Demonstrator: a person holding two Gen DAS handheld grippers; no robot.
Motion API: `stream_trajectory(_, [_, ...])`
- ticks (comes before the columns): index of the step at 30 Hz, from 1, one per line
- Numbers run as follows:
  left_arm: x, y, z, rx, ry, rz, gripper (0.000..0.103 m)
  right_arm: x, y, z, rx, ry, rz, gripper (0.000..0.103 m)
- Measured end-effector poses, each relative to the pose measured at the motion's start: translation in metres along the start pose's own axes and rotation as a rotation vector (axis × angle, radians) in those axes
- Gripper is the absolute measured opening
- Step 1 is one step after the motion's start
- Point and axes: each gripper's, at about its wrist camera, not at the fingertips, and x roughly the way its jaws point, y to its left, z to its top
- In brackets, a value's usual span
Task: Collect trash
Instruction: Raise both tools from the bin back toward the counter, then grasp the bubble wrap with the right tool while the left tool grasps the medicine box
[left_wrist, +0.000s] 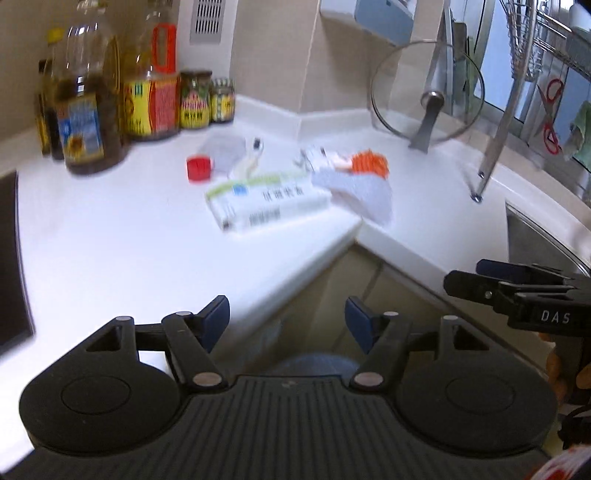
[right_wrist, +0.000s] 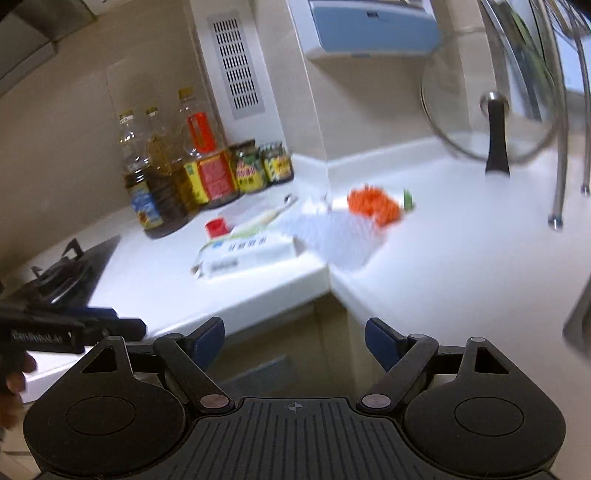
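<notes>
Tongs are open and empty: left tongs (left_wrist: 286, 319), right tongs (right_wrist: 294, 339). Reach mid-frame for the box (left_wrist: 267, 201) first, gripping across its narrow side.

The trash I see lies bunched in the inner corner of the white desk (left_wrist: 110, 229). Nearest the edge is a flat white carton (left_wrist: 267, 205), lying on its broad face with a green stripe and dark print on top, set at a slant. Touching its right end is a crumpled pale wrapper (left_wrist: 364, 194), reaching toward the desk's corner edge. Behind that sits a bright orange crumpled scrap (left_wrist: 369, 164), with a small white-and-red packet (left_wrist: 321, 157) just beside it. To the left, a red bottle cap (left_wrist: 198, 168) stands near a greyish bag (left_wrist: 221, 149), and a slim whitish tube-like piece (left_wrist: 249, 160) lies between them and the carton.
</notes>
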Motion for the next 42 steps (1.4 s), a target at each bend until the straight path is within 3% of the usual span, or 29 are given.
stream_trajectory(13, [0.065, 0.03, 0.068, 0.078, -0.048, 0.027, 0.066, 0.084, -0.004, 0.04, -0.211, -0.018, -0.098, 0.085])
stream_trajectory(25, [0.105, 0.045, 0.086, 0.127, -0.014, 0.043, 0.07, 0.147, 0.007, 0.039, -0.444, 0.031, -0.19, 0.083])
stream_trajectory(26, [0.107, 0.046, 0.086, 0.131, -0.011, 0.044, 0.072, 0.15, 0.007, 0.038, -0.451, 0.037, -0.196, 0.08])
stream_trajectory(28, [0.111, 0.047, 0.087, 0.143, -0.007, 0.041, 0.072, 0.156, 0.006, 0.038, -0.46, 0.055, -0.202, 0.063])
stream_trajectory(32, [0.12, 0.048, 0.089, 0.177, 0.005, 0.034, 0.081, 0.16, 0.004, 0.038, -0.463, 0.069, -0.218, 0.04])
stream_trajectory(34, [0.123, 0.049, 0.089, 0.194, 0.007, 0.028, 0.081, 0.158, 0.001, 0.04, -0.445, 0.066, -0.223, 0.017])
stream_trajectory(42, [0.144, 0.045, 0.094, 0.286, 0.034, -0.023, 0.082, 0.136, -0.025, 0.068, -0.196, 0.01, -0.218, 0.012])
